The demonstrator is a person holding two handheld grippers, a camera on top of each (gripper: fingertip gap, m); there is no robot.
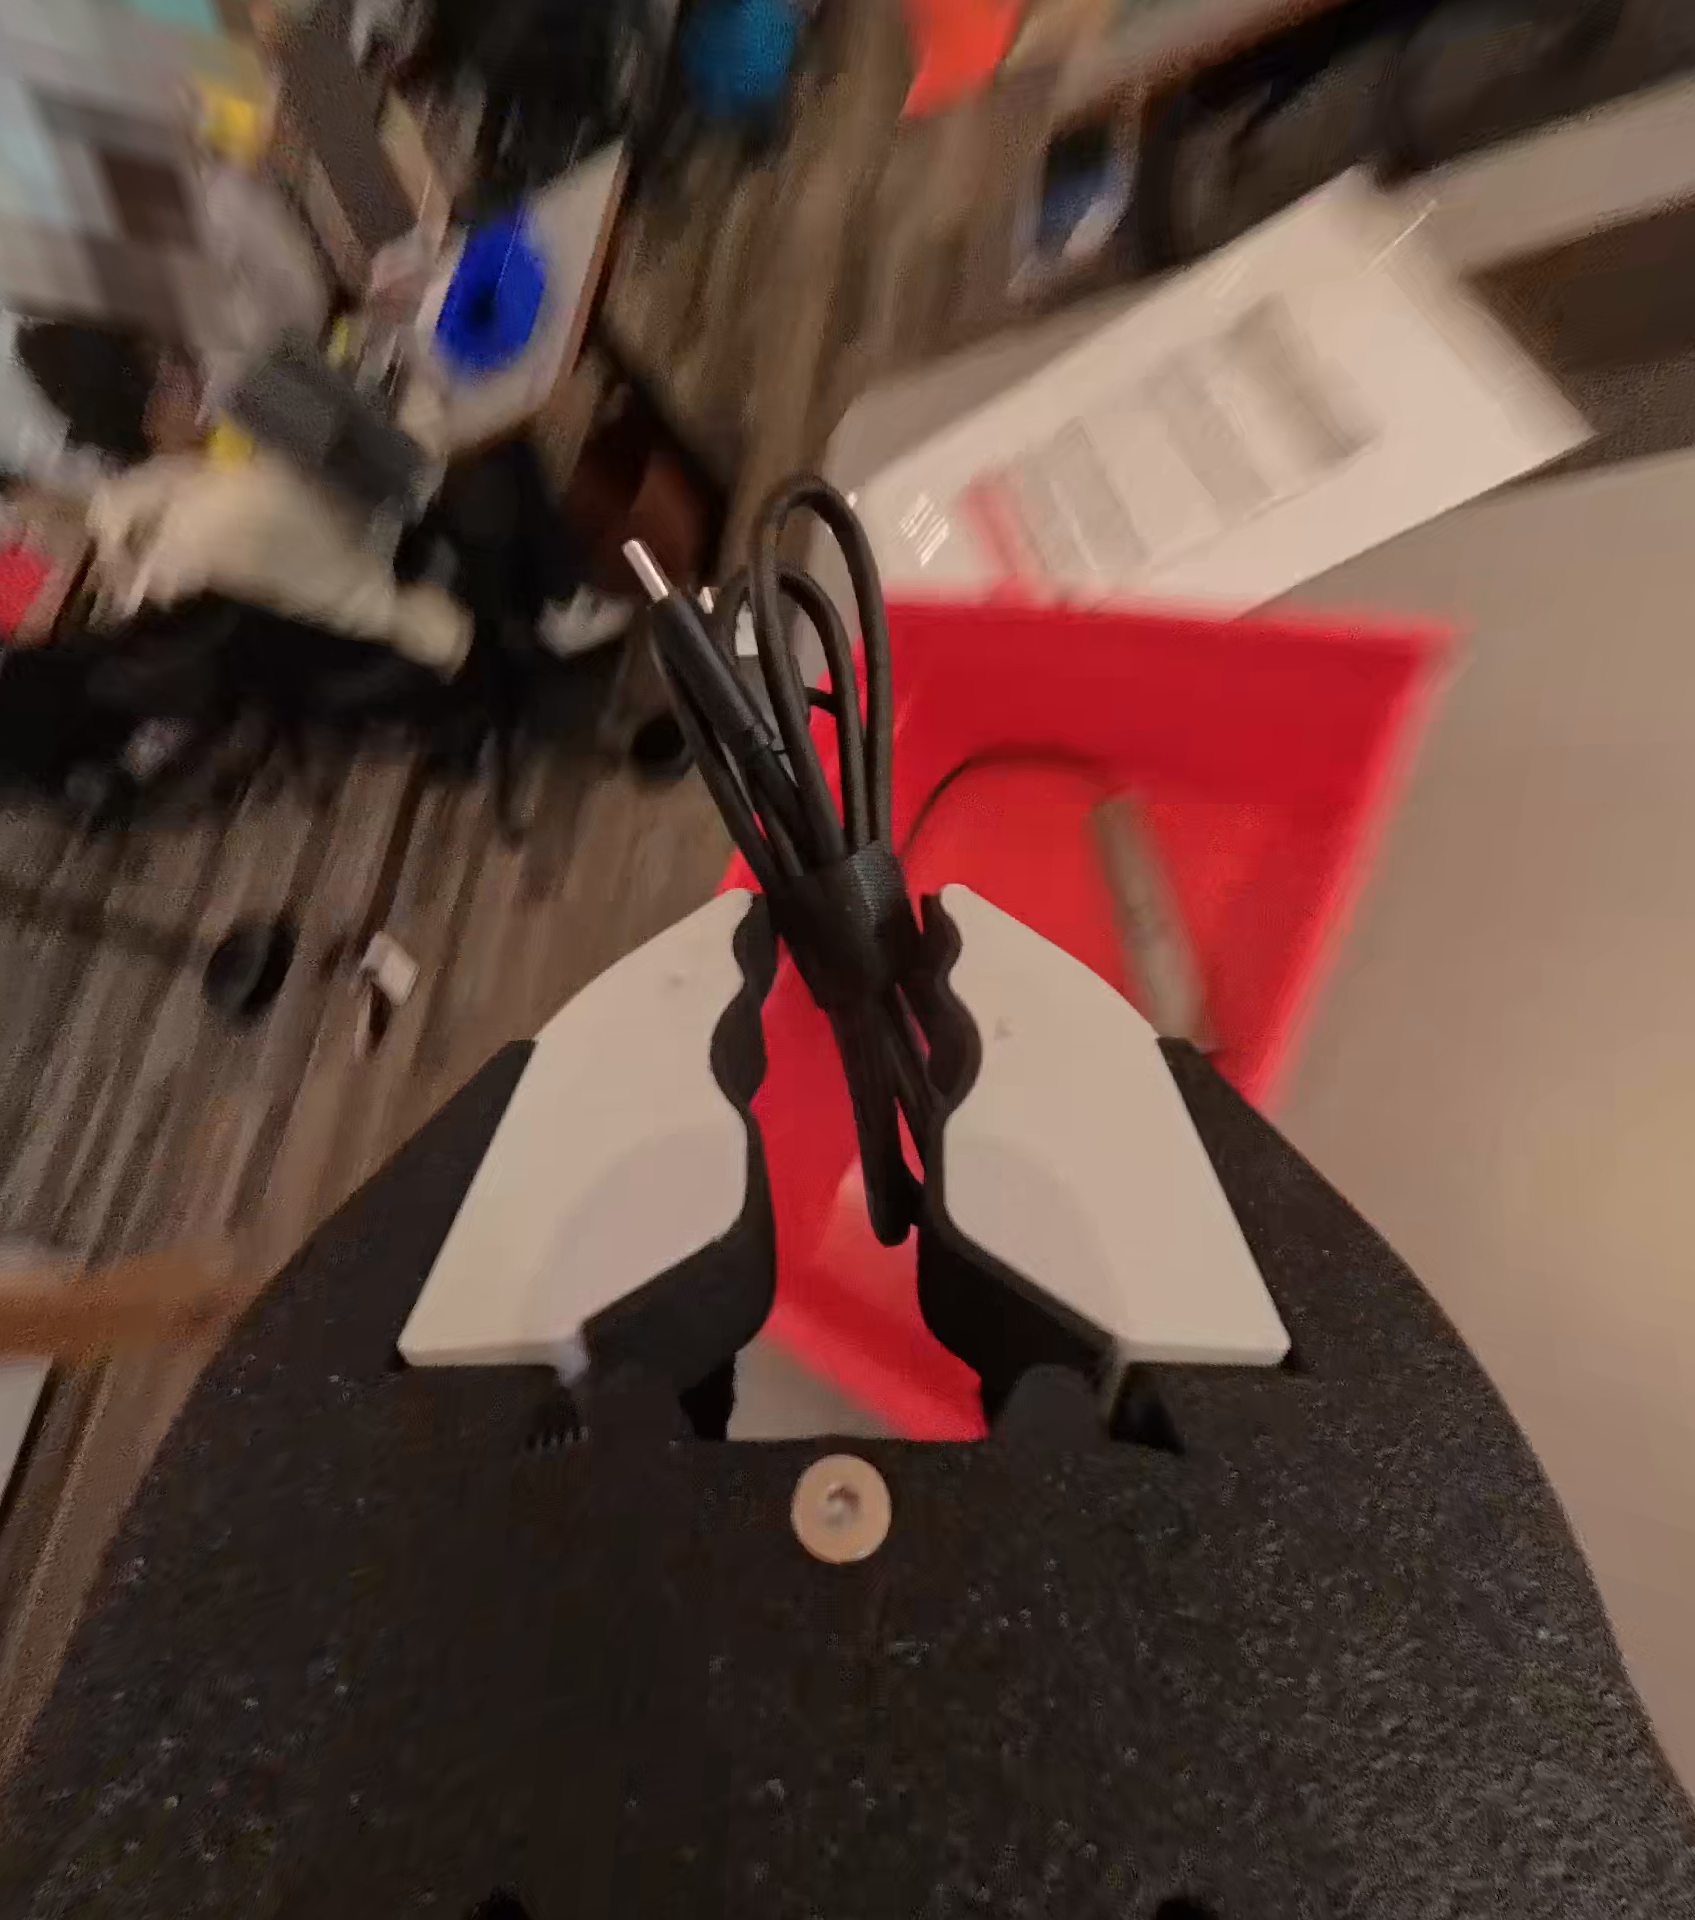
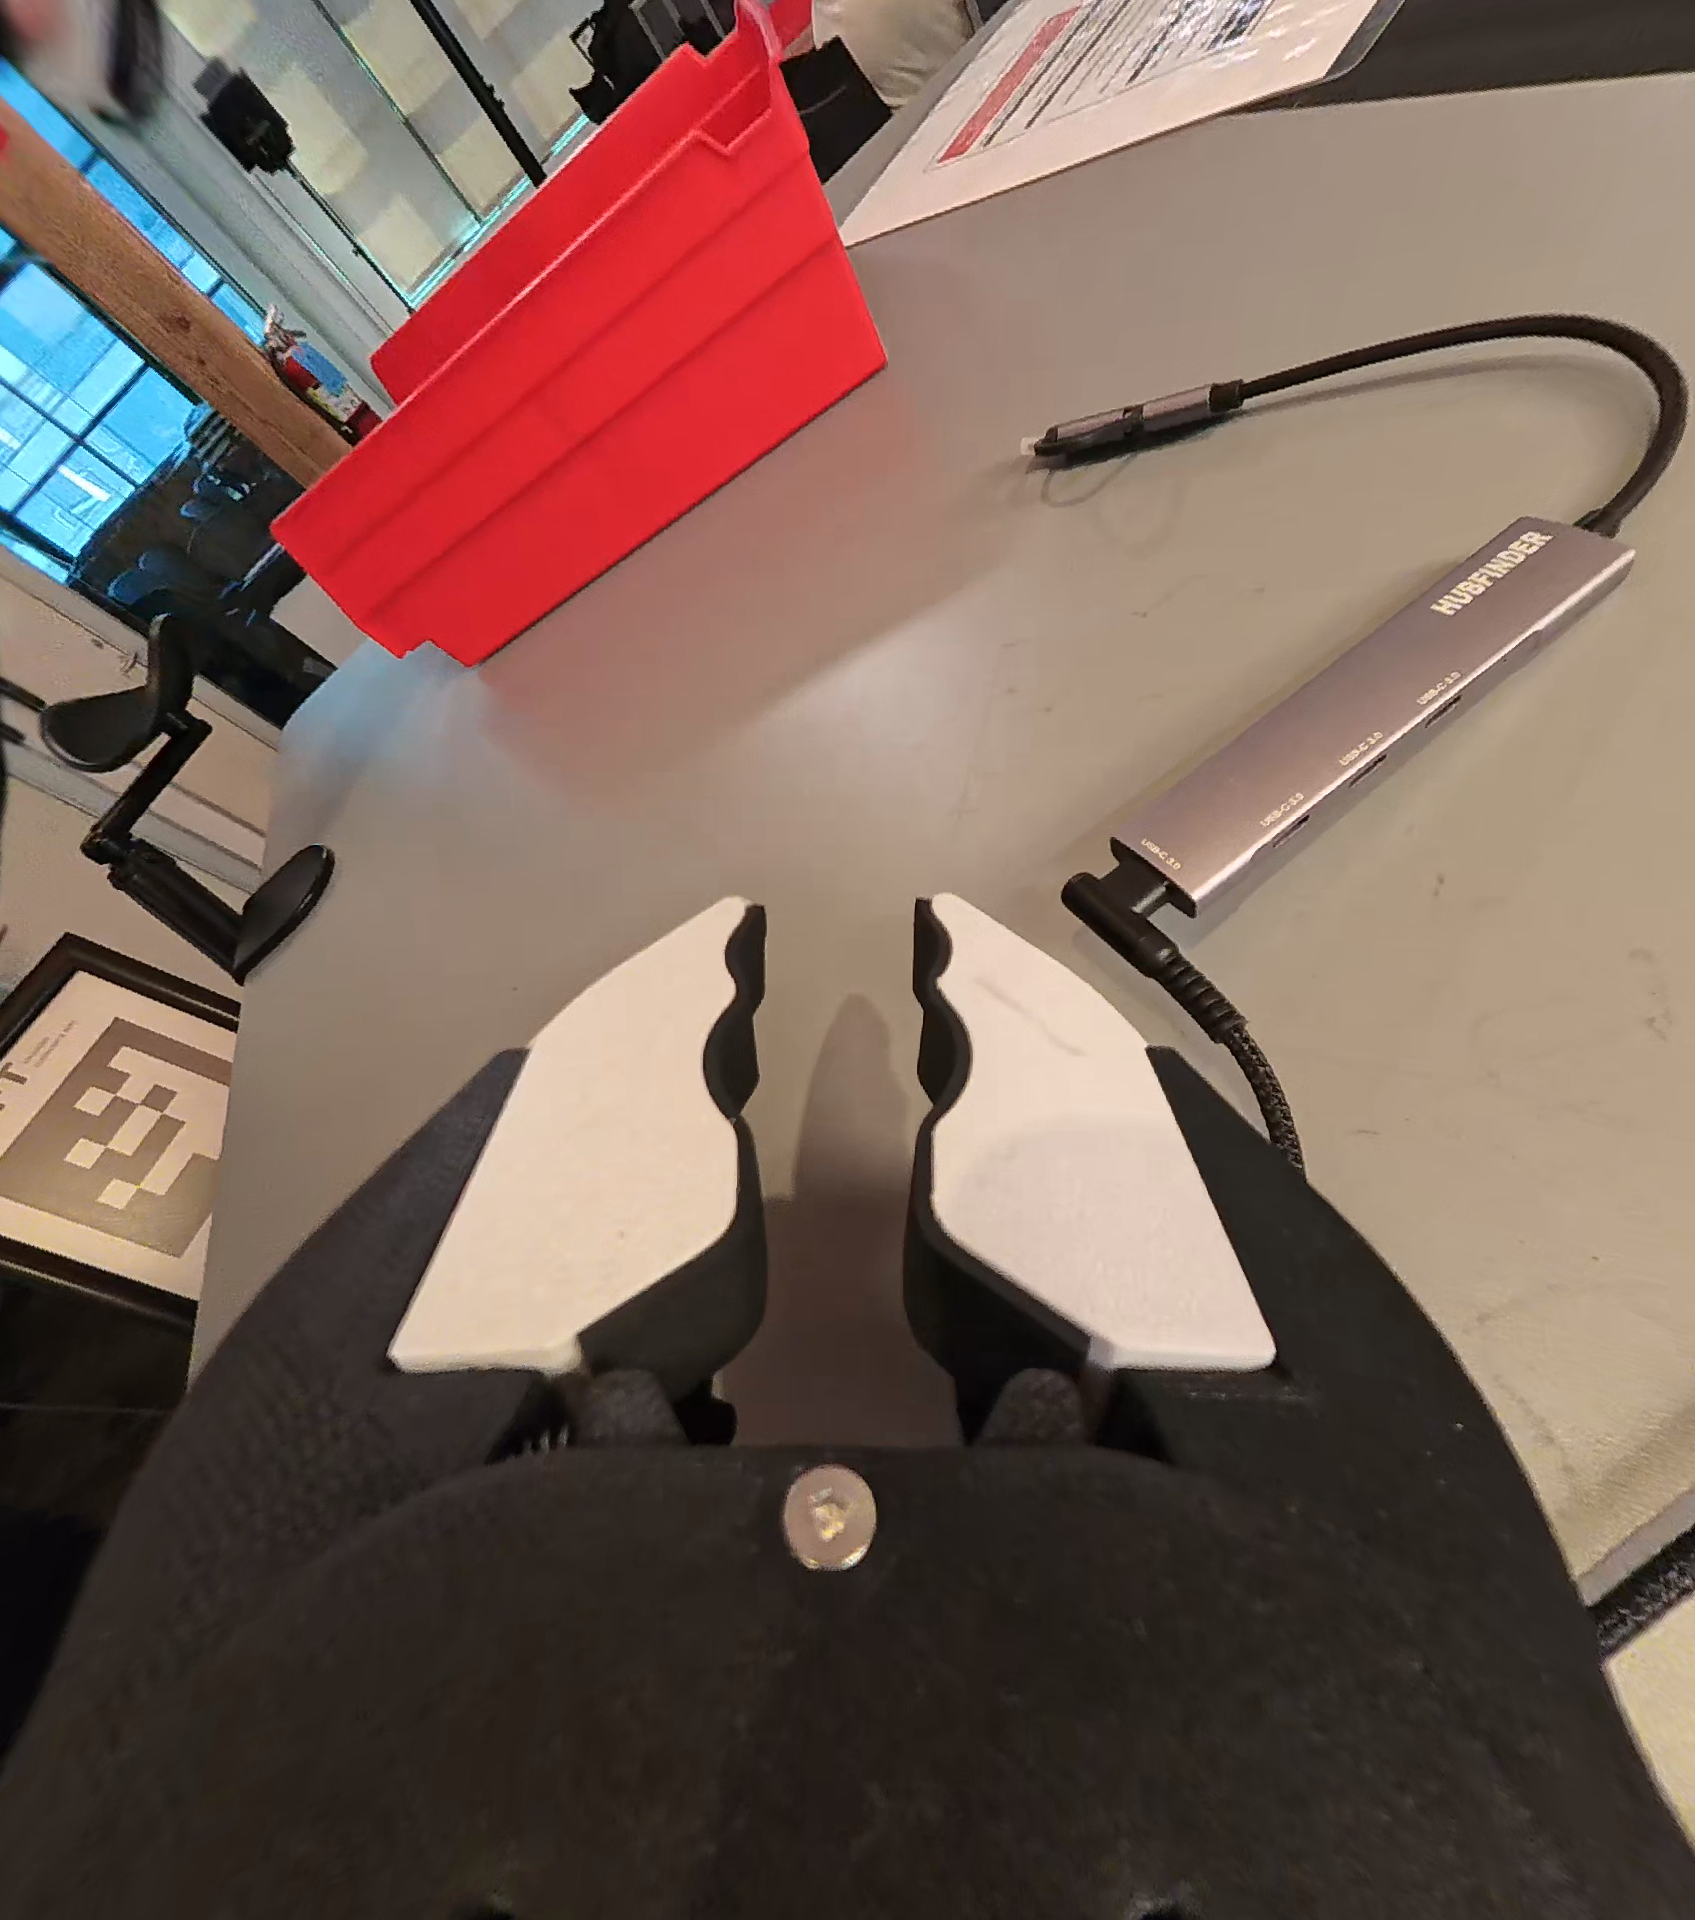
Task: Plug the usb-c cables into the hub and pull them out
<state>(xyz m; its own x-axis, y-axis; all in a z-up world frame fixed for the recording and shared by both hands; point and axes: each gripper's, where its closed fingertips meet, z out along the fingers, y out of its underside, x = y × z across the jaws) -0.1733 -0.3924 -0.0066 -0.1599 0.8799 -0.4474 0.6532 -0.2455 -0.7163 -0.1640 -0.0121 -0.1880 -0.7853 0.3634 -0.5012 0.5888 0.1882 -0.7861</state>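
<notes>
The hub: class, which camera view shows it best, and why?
The right wrist view: the hub lies sharp and whole on the table, one cable plugged into its end. The left wrist view is blurred and shows no clear hub.

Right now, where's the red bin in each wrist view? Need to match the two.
Left wrist view: red bin sits right of centre, blurred, seen from above behind the left gripper, which clamps a bundled black cable.
Right wrist view: red bin is upper left of centre, outer wall showing, beyond the empty right gripper.
Shared landmark: the white printed sheet on the table beyond the bin.
</notes>
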